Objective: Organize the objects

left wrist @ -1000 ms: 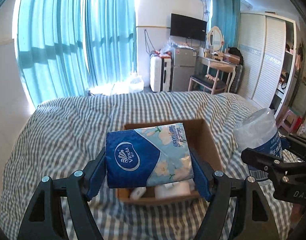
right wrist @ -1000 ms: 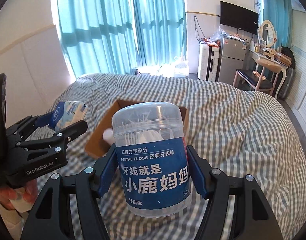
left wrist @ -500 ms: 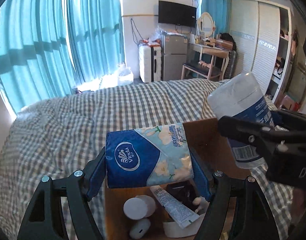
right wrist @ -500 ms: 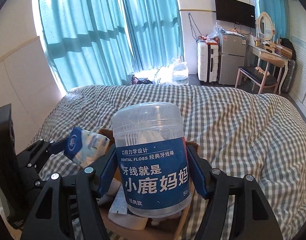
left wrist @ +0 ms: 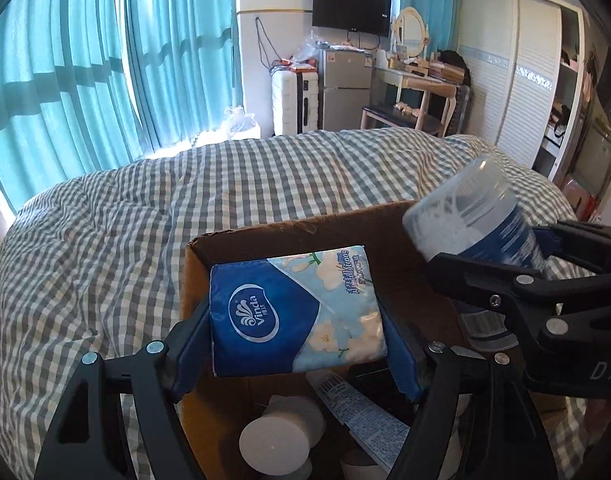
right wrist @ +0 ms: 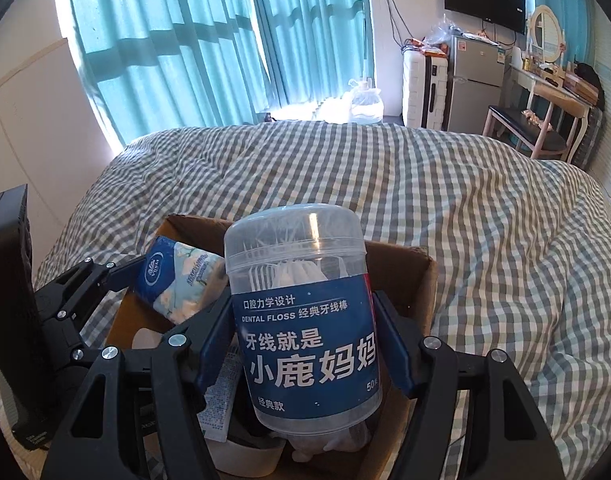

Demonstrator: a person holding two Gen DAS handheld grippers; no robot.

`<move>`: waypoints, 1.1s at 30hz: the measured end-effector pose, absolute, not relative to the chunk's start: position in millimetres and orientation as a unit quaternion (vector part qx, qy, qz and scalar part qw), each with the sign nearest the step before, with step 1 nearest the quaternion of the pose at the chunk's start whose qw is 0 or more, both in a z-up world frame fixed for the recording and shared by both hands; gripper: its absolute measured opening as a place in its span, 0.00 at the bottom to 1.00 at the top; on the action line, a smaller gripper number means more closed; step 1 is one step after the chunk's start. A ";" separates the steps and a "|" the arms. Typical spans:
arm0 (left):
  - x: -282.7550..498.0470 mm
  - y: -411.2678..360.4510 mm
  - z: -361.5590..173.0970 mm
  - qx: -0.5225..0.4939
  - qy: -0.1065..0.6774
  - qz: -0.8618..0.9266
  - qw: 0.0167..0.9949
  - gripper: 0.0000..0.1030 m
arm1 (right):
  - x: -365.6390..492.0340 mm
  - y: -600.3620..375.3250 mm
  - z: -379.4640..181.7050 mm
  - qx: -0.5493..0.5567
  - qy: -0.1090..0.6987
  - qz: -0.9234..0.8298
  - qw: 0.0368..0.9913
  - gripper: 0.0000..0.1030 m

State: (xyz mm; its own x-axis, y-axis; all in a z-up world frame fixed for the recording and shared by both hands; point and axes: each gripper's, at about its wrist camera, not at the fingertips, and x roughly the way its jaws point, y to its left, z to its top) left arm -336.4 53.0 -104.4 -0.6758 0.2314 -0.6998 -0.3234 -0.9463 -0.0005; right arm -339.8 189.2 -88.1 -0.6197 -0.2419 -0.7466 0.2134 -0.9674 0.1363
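Observation:
My left gripper (left wrist: 297, 320) is shut on a blue Vinda tissue pack (left wrist: 293, 312), held over the open cardboard box (left wrist: 289, 228) on the bed. My right gripper (right wrist: 303, 336) is shut on a clear dental floss jar (right wrist: 305, 320) with a blue label, also above the box (right wrist: 421, 280). In the left wrist view the floss jar (left wrist: 473, 220) and right gripper (left wrist: 505, 280) hang over the box's right side. In the right wrist view the tissue pack (right wrist: 177, 280) and left gripper (right wrist: 117, 280) sit at the box's left. Inside lie white rolls (left wrist: 277, 436) and a tube (left wrist: 361, 412).
The box rests on a grey-and-white checked duvet (left wrist: 145, 208) covering the bed. Beyond the bed are turquoise curtains (left wrist: 85, 60), a white suitcase (left wrist: 295, 100), a small fridge (left wrist: 345, 88), a dressing table with stool (left wrist: 405, 96) and a wardrobe (left wrist: 525, 72).
Both grippers have moved forward and down with their loads, from short of the box to over it. The box now fills the lower part of both views, its contents visible.

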 end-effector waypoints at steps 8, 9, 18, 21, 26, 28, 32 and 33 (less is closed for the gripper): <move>-328.8 50.7 -96.9 -0.401 0.048 0.904 0.143 0.89 | -321.1 209.5 -59.8 0.380 -0.055 -0.915 0.122 0.82; -326.8 50.1 -92.6 -0.400 0.048 0.905 0.140 0.89 | -319.4 210.6 -55.8 0.380 -0.057 -0.916 0.120 0.82; -280.0 44.8 -11.5 -0.330 0.053 0.935 0.117 0.96 | -263.3 235.7 19.0 0.308 -0.069 -0.944 0.094 0.90; -260.3 41.2 16.6 -0.306 0.055 0.944 0.109 0.97 | -238.4 239.0 49.1 0.279 -0.067 -0.954 0.086 0.91; -228.8 34.9 60.1 -0.269 0.051 0.957 0.094 1.00 | -201.8 240.3 89.4 0.247 -0.060 -0.964 0.079 0.93; -216.9 32.6 74.6 -0.258 0.049 0.961 0.085 1.00 | -186.4 240.0 101.9 0.240 -0.056 -0.966 0.077 0.93; -191.7 23.7 101.4 -0.241 0.037 0.967 0.077 1.00 | -156.5 242.6 121.9 0.224 -0.047 -0.971 0.065 0.93; -185.6 23.5 107.2 -0.237 0.037 0.968 0.077 1.00 | -147.4 243.8 126.8 0.219 -0.046 -0.973 0.063 0.93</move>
State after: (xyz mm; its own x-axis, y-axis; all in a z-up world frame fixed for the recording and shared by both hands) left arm -185.6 23.5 107.2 -0.8761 0.1310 -0.4639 -0.1656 -0.9856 0.0345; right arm -147.4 243.8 126.8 -0.8965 -0.1418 -0.4198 0.1016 -0.9880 0.1167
